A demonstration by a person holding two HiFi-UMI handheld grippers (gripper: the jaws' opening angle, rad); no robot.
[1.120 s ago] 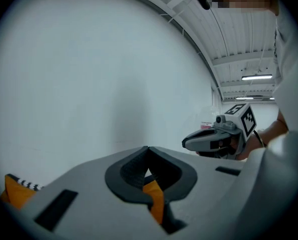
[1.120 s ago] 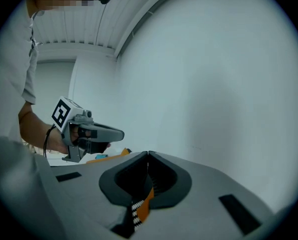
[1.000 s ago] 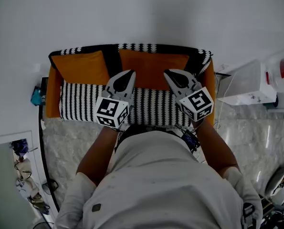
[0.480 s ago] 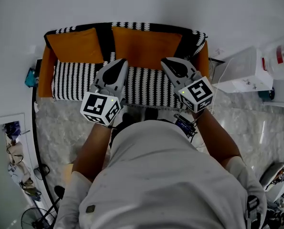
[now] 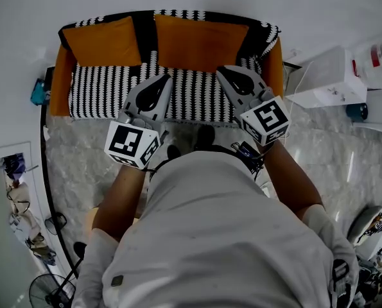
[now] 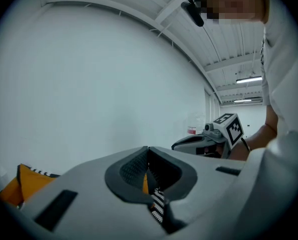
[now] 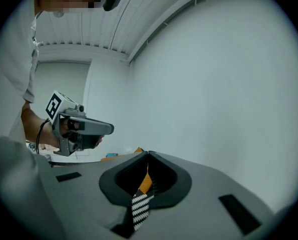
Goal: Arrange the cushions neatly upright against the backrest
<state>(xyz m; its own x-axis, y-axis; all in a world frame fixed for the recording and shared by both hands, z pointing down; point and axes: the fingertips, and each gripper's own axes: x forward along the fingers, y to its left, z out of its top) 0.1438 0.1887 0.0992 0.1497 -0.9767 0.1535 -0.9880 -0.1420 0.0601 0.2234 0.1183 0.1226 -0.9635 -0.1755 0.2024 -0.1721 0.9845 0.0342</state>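
Head view: sofa (image 5: 101,98) with a black-and-white striped cover and orange arms stands against a white wall. Two orange cushions lean upright on the backrest. The left cushion (image 5: 106,42) sits at the left end, its top edge slightly slanted. The right cushion (image 5: 200,42), the wider one, runs from the middle toward the right end. A black strip of cover shows between them, so they do not touch.

Left gripper (image 5: 167,79): jaws fully together, nothing clamped. It hangs above the seat's front edge, left of centre, tips pointing toward the backrest and clear of both cushions.

Right gripper (image 5: 221,70): jaws likewise closed and empty, above the seat's front edge right of centre, near the right cushion's lower edge; contact cannot be judged.

Left and right gripper views: each pair of pads meets at the tip. Only a sliver of orange and striped fabric shows through the notch behind them.

Markings: each marker cube (image 5: 131,145) carries black-and-white square codes, no words. White container (image 5: 375,56) at the right edge has a red label, print too small to read.
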